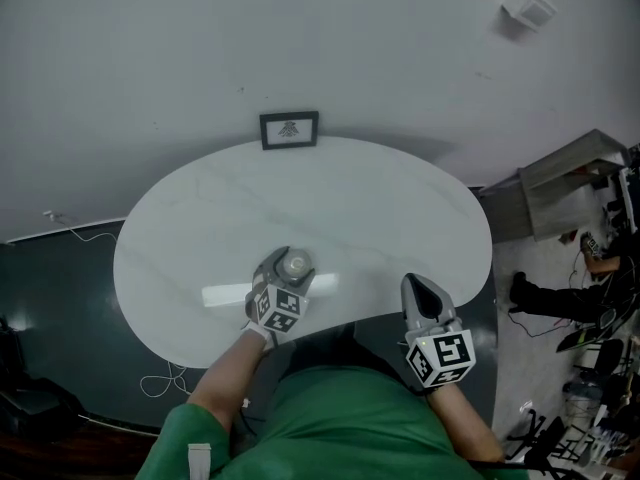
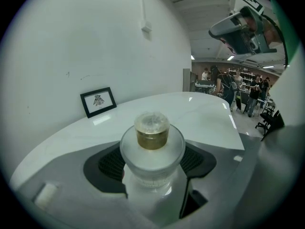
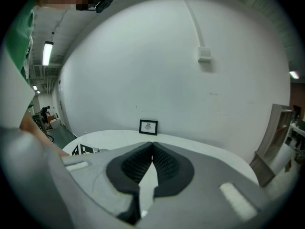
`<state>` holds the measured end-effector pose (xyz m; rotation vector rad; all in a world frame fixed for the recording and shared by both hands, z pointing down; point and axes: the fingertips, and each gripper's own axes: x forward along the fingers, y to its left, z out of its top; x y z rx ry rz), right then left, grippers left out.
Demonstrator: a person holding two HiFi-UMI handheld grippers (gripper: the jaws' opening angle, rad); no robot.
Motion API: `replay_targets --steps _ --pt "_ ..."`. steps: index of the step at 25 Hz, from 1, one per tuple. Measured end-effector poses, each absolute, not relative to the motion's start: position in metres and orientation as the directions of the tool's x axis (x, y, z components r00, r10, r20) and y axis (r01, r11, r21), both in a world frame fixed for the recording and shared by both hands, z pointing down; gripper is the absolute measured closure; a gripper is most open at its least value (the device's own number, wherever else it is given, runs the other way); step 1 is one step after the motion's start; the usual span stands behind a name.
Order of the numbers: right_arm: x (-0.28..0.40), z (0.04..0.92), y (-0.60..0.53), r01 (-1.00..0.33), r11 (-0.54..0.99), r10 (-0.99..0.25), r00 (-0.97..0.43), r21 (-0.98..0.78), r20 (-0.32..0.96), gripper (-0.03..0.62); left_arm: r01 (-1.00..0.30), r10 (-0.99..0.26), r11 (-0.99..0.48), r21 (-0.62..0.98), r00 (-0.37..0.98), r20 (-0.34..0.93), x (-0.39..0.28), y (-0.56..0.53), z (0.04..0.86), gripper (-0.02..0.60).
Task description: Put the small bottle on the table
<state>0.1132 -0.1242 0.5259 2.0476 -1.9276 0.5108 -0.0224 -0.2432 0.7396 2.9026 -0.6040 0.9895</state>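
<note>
A small frosted bottle (image 2: 151, 149) with a gold neck and a clear cap sits between the black pads of my left gripper (image 2: 152, 163), which is shut on it. In the head view the small bottle (image 1: 295, 265) and the left gripper (image 1: 287, 273) are over the near middle of the white oval table (image 1: 350, 208). Whether the bottle touches the tabletop cannot be told. My right gripper (image 1: 422, 293) hangs at the table's near right edge; its pads (image 3: 162, 161) meet at the tips with nothing between them.
A small black-framed picture (image 1: 289, 129) leans against the wall at the table's far edge. A grey cabinet (image 1: 570, 183) stands to the right, with cables and gear on the floor beyond it. White cables lie on the dark floor at the left.
</note>
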Motion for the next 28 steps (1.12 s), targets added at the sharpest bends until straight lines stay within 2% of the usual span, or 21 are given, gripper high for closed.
replay_targets --steps 18,21,28 --pt "0.112 0.525 -0.116 -0.997 -0.021 -0.908 -0.013 -0.077 0.418 0.591 -0.405 -0.377 -0.91 -0.086 0.723 0.579 -0.026 -0.24 0.722 0.216" --pt "0.12 0.522 -0.122 -0.996 -0.021 -0.917 -0.016 -0.089 0.398 0.591 -0.426 -0.403 -0.901 -0.085 0.745 0.532 -0.03 -0.238 0.692 0.216" --pt "0.147 0.504 -0.138 -0.994 -0.017 -0.945 -0.018 -0.104 0.328 0.591 -0.523 -0.52 -0.848 -0.083 0.793 0.319 -0.033 -0.241 0.573 0.217"
